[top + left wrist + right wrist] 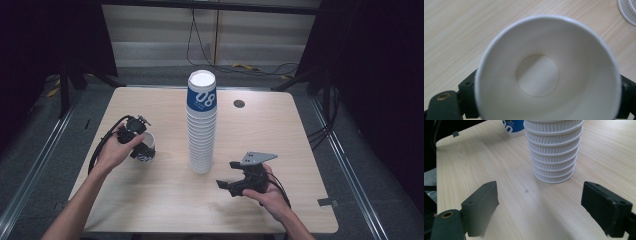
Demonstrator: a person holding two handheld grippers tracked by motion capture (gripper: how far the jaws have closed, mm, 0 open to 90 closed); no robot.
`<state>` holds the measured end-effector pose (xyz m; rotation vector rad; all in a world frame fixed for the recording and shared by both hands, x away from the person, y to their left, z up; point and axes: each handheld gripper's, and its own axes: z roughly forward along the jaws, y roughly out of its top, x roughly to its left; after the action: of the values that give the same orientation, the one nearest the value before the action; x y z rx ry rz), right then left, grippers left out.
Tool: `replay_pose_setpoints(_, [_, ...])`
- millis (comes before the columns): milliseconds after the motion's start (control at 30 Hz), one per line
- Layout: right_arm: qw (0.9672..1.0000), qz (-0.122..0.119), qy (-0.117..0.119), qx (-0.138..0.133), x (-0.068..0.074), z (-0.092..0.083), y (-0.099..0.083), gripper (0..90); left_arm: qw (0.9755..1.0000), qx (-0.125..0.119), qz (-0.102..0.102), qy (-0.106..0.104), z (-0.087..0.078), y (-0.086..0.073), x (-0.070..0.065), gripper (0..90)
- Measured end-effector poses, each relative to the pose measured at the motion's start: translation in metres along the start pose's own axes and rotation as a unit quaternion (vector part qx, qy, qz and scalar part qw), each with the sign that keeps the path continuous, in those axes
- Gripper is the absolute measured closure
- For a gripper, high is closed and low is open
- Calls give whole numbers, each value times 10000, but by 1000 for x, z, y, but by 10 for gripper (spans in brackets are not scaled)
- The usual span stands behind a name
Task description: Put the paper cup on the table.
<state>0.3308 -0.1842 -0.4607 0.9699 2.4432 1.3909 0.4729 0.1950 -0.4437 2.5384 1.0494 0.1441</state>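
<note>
A tall stack of upside-down paper cups (202,125) stands mid-table, its top cup banded blue with "08". In the right gripper view its ribbed white rims (554,152) rise just ahead. To its left a single cup (150,139) sits upright on the table. My left gripper (140,150) is shut on the single cup. The left gripper view looks straight down into this white cup (537,75), with a black jaw at each side of it and the left gripper (546,100) around it. My right gripper (226,174) rests low, right of the stack, open and empty (540,205).
The light wooden table (165,200) has a round grommet hole (239,103) behind the stack and a strip of black tape (325,202) at its right edge. Cables lie on the floor beyond the far edge. The single blue-banded cup (512,127) shows behind the stack.
</note>
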Motion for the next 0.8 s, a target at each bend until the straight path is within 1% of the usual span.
replay_pose_setpoints(33, [10000,5,8,-6,0,0,0,141,9999,-29,-125,-9,3,-2,0,158])
replay_pose_setpoints(67, [10000,-8,2,-3,1,0,1,141,9999,-48,-157,4,5,-4,1,152])
replay_pose_setpoints(100, [10000,-5,11,-5,1,0,1,141,9998,-73,-202,-17,6,-7,3,162])
replay_pose_setpoints(133, [10000,-2,14,-5,1,0,1,141,9996,-108,-255,-71,7,-9,3,148])
replay_pose_setpoints(200, [10000,-1,11,-3,1,0,1,141,9994,-186,-237,-149,8,-12,6,145])
replay_pose_setpoints(233, [10000,0,0,-7,1,0,1,141,9991,-236,-297,-175,8,-14,5,150])
replay_pose_setpoints(300, [10000,11,-3,-16,0,-1,1,141,9995,-250,-182,-120,7,-18,6,160])
replay_pose_setpoints(367, [10000,16,-8,-18,0,-1,1,141,9992,-342,-180,-87,7,-22,6,160])
replay_pose_setpoints(400, [10000,17,-5,-16,0,-1,1,141,9990,-374,-235,-97,8,-24,5,161])
replay_pose_setpoints(433, [10000,16,-7,-14,0,0,1,141,9991,-349,-226,-102,8,-26,6,161])
replay_pose_setpoints(467, [10000,17,-11,-9,0,0,1,141,9990,-321,-276,-107,8,-28,6,160])
replay_pose_setpoints(500, [10000,17,-5,-10,0,0,1,141,9991,-333,-264,-72,7,-29,7,163])
replay_pose_setpoints(533, [10000,15,-1,-10,0,0,1,141,9986,-437,-297,-38,7,-31,6,163])
replay_pose_setpoints(600, [10000,12,-10,-10,0,0,1,141,9979,-547,-331,-55,4,-34,5,160])
replay_pose_setpoints(667, [10000,34,-9,-15,-1,0,1,141,9974,-647,-312,-55,2,-37,4,161])
replay_pose_setpoints(700, [10000,44,-24,-19,-1,0,1,141,9969,-692,-373,-58,1,-39,4,162])
replay_pose_setpoints(733, [10000,48,-32,-20,-1,-1,1,141,9959,-812,-386,-15,-1,-41,4,166])
replay_pose_setpoints(767, [10000,34,-34,-33,-1,-1,1,141,9948,-961,-340,12,-1,-44,3,158])
replay_pose_setpoints(800, [10000,64,-36,-35,-1,-1,1,141,9943,-1005,-345,-25,-1,-46,4,160])
